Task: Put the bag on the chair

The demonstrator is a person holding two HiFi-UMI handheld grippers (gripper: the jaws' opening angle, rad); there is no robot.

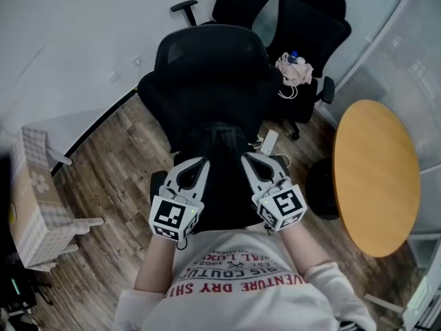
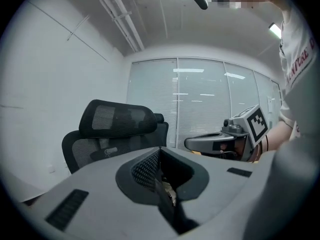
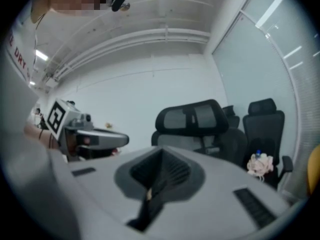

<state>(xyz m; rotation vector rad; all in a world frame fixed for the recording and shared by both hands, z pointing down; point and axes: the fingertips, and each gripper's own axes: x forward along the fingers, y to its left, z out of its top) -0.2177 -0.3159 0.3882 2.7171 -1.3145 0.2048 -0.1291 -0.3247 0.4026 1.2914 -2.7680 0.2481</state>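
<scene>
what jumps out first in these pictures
A black bag sits dead centre, pinched on either side by the left claw and the right claw, both shut on it. Just beyond it stands a black chair, and a round orange table fills the right side.

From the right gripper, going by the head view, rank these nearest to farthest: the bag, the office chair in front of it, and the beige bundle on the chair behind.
1. bag: clamped in the right gripper, hanging at its left.
2. office chair: straight ahead, just beyond the bag.
3. beige bundle: farther ahead and to the right, on the seat of the rear chair.
</scene>
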